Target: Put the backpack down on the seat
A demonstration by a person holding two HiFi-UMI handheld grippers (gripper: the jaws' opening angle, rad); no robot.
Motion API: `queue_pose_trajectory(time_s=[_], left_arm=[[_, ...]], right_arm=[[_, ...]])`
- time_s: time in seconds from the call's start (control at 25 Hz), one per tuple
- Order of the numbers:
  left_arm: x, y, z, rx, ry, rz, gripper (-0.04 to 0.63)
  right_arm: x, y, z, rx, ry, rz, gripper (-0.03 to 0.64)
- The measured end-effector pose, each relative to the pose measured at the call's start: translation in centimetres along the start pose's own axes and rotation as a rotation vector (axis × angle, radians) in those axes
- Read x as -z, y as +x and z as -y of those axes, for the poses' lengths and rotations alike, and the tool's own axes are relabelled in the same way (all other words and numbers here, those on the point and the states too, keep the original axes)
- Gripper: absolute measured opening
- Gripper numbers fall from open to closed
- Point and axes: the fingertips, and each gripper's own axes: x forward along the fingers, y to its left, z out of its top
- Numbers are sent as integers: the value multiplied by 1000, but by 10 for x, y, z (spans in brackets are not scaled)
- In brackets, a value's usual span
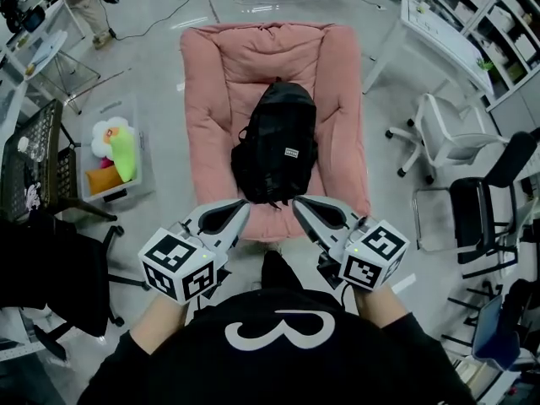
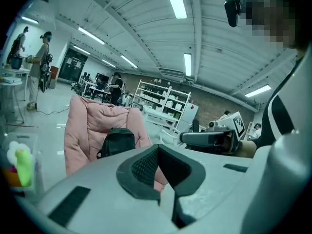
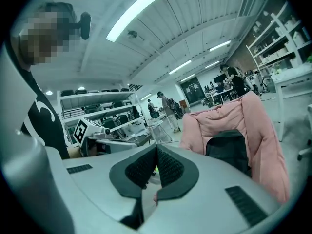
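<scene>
A black backpack (image 1: 274, 142) lies on the pink cushioned seat (image 1: 211, 83), upright along its middle, with nothing holding it. My left gripper (image 1: 245, 206) and right gripper (image 1: 297, 202) hover side by side just short of the seat's near edge, close to the person's chest. Both are shut, with nothing between the pads. The left gripper view looks past its closed jaws (image 2: 158, 152) to the backpack (image 2: 116, 141) resting against the seat (image 2: 85, 126). From the right gripper (image 3: 157, 161), the backpack (image 3: 229, 152) sits against the seat (image 3: 256, 126).
A clear bin of plush toys (image 1: 114, 154) stands on the floor left of the seat, beside a black wire crate (image 1: 34, 167). A white office chair (image 1: 447, 133), a black chair (image 1: 494, 201) and a white table (image 1: 443, 36) stand to the right. Cables cross the floor beyond.
</scene>
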Motion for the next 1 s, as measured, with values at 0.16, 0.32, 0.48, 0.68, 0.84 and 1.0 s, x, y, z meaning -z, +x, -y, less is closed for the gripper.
queue_pose_trajectory(time_s=[0.16,0.32,0.48,0.68,0.84,1.0], left_arm=[[8,-18,16,12,40,-14,5],[11,-30,18,-21,88,-12,5],[18,-35,21,0,70,-12,5],[25,-37,25,46,32,-19,5],[23,-32,29,75,29,-27,5],[23,-16,25,82,53,-37,5]], right_arm=[[7,-14,-22,-9,-31,4,3],[14,-22,-28,16,-38,2,3],[23,-29,-26,46,-38,-15,3],[30,-32,-21,38,100,5,3],[29,-32,-11,62,94,-3,3],[24,-32,0,76,51,1,3]])
